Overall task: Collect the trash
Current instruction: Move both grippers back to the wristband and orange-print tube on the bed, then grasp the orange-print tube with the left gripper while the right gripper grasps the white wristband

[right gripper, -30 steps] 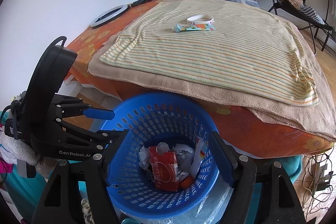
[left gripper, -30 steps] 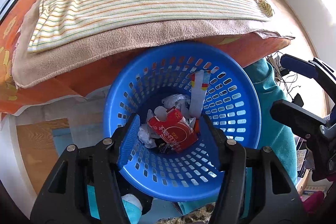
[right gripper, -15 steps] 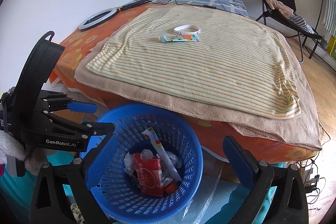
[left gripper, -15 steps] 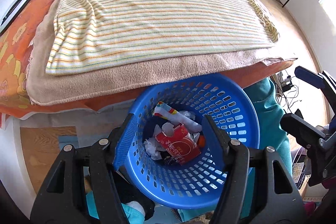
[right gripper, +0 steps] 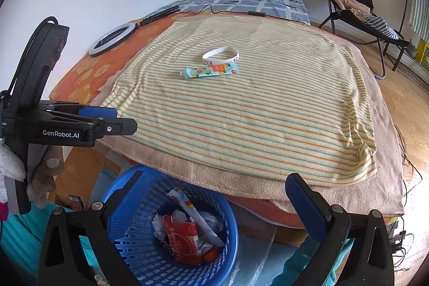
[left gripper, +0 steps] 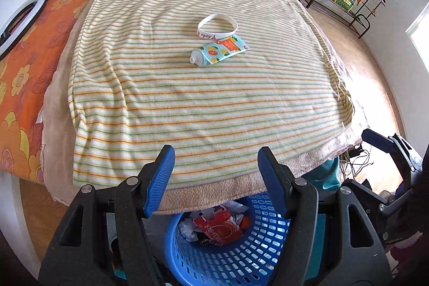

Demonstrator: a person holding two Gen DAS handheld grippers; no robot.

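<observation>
Printed tube (left gripper: 219,49) lies on the striped blanket (left gripper: 203,103) touching a white wristband (left gripper: 217,26), well ahead of both the left gripper (left gripper: 215,184) and right gripper (right gripper: 214,205), each wide and empty, above the blue basket (right gripper: 139,208) of trash

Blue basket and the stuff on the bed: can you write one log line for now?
left gripper: open, empty | right gripper: open, empty | blue basket: holds trash | tube, wristband: on striped towel

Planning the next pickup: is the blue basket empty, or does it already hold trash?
Partly filled. The blue basket holds a red carton, crumpled paper and a long striped wrapper at the bottom, well below its rim.
</observation>
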